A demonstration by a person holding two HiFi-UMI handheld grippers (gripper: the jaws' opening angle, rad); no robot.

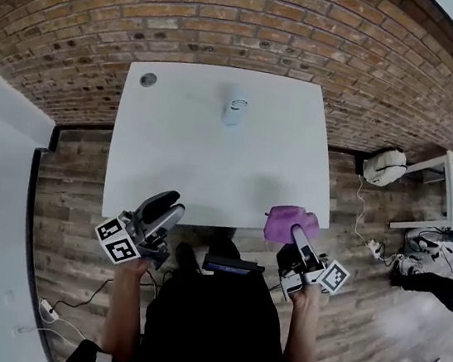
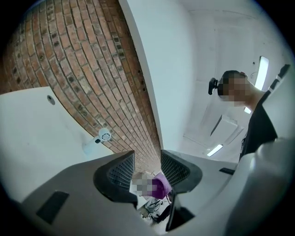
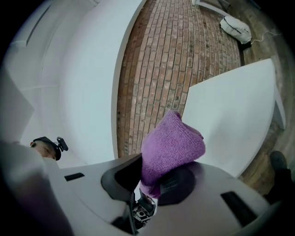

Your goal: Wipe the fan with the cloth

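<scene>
Left gripper [image 1: 169,207]: jaws apart, empty.
Right gripper [image 1: 297,238]: clamped on the cloth [image 1: 286,219].
Fan [image 1: 235,109]: on the table [image 1: 173,147], far side, well apart from both.

"Bright in here, isn't it? Even white light, no hard shadows."

"It comes from the ceiling strip lights [image 2: 262,73]. They glare to plain white in the left gripper view. The table [image 1: 172,152] is nearly washed out, with only faint grey smudges on it."

"The fan [image 1: 235,109] looks pale and soft from the head view."

"And the brick wall [image 1: 233,18] bows like a barrel, corners gone black. The cloth [image 3: 173,145] is sharp up close, but the right gripper view's left rim smears."
</scene>
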